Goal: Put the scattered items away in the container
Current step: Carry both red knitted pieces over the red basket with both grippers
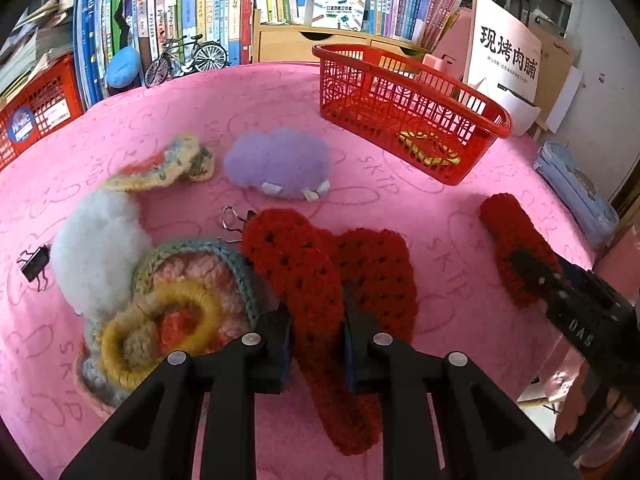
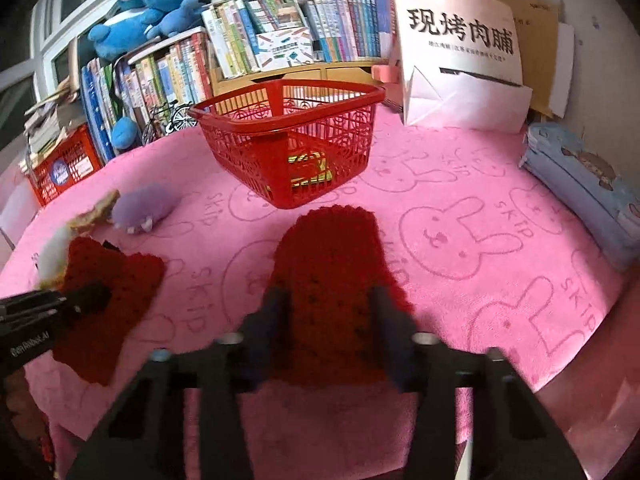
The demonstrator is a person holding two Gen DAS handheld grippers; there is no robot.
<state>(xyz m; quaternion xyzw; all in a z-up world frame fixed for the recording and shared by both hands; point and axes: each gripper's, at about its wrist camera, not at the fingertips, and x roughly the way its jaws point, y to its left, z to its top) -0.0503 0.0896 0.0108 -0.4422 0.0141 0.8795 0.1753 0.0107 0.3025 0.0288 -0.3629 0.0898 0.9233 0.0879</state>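
A red plastic basket stands at the back of the pink cloth, with a yellow-striped item inside; it also shows in the right wrist view. My left gripper is shut on a red crochet piece that lies over a second red crochet piece. My right gripper is shut on another red crochet piece, seen from the left. A purple fluffy toy, a white fluffy toy, a multicoloured crochet item and a small crochet strip lie nearby.
Two binder clips lie on the cloth. Books, a toy bicycle and a red crate line the back left. A white printed bag and a blue pencil case sit at the right.
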